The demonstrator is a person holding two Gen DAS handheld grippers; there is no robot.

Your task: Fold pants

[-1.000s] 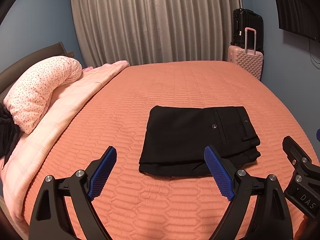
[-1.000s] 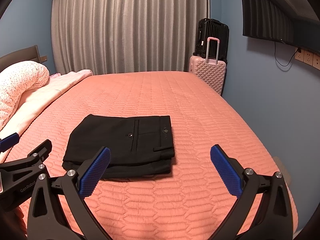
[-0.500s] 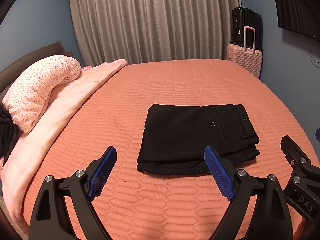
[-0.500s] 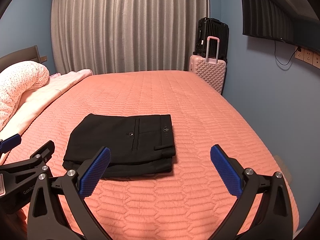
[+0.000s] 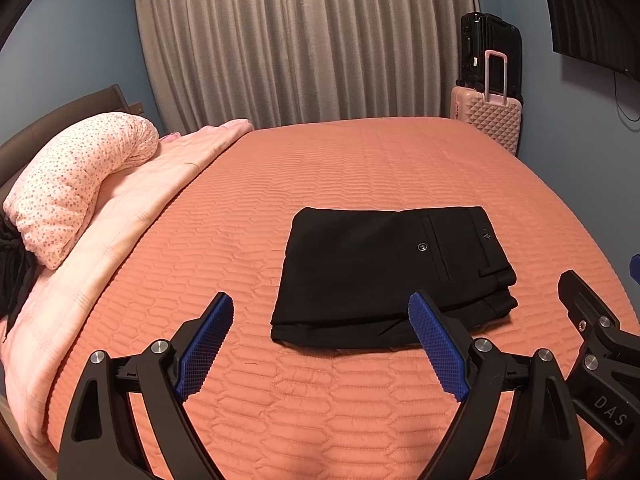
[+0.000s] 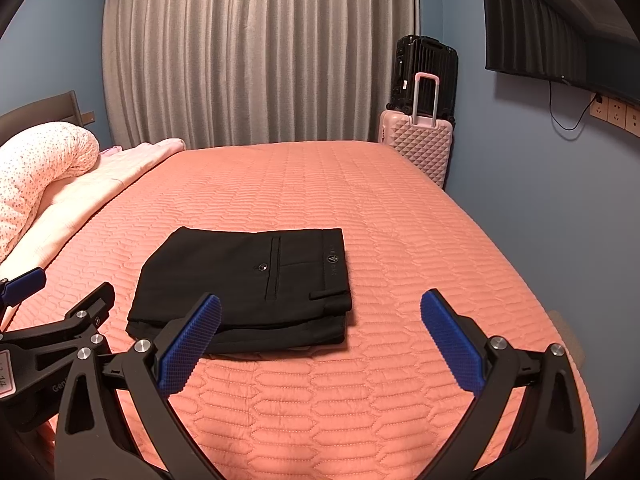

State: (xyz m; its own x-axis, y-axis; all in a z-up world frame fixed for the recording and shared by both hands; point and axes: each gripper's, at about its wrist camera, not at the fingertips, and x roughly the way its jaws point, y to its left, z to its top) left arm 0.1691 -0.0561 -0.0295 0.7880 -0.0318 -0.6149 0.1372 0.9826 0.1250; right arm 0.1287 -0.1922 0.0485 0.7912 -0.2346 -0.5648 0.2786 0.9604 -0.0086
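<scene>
Black pants (image 5: 384, 276) lie folded into a compact rectangle on the orange quilted bed (image 5: 340, 168), waistband and back pocket button on top at the right. They also show in the right wrist view (image 6: 248, 288). My left gripper (image 5: 320, 344) is open and empty, held above the bed just in front of the pants' near edge. My right gripper (image 6: 320, 340) is open and empty, in front of the pants' near right corner. Neither gripper touches the pants.
A pink dotted pillow (image 5: 76, 184) and a pale pink blanket (image 5: 132, 216) lie along the bed's left side. A pink suitcase (image 6: 418, 144) and a black suitcase (image 6: 424, 68) stand at the far right corner. A TV (image 6: 560, 36) hangs on the right wall.
Both grippers have drawn back and risen slightly from the pants, which now sit a little higher in both views. The pants have not moved.
</scene>
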